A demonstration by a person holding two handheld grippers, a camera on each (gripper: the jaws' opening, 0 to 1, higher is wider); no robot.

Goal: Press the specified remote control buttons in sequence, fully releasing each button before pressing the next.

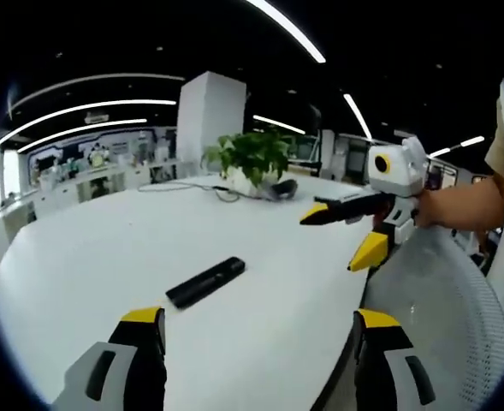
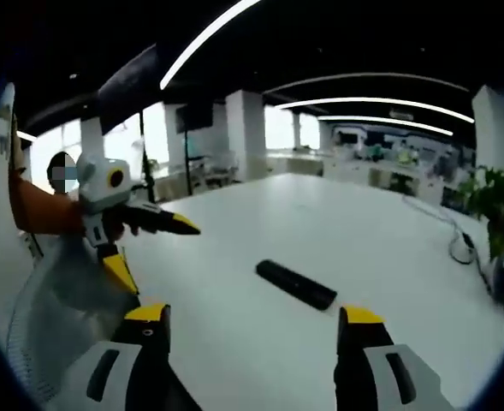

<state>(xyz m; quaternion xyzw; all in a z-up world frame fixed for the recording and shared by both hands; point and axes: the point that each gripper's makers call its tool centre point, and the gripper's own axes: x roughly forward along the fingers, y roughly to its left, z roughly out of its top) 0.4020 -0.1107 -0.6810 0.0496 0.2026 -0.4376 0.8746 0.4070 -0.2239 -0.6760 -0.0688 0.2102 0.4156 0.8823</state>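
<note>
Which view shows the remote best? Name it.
The right gripper view: the remote lies nearer and larger on the white table. The left gripper view shows it whole too, but smaller.

A slim black remote control [image 1: 205, 282] [image 2: 296, 284] lies flat, untouched, on the white table [image 1: 106, 248] [image 2: 337, 223].

No readable text, label, brand, number or sign anywhere in either view. Remote control [image 1: 205, 282] on the white tabletop [image 1: 106, 248]: plain black, any button markings too small and blurred to read. Same in the right gripper view [image 2: 296, 284]. Far office walls and screens: bright patches only, no legible lettering.
</note>
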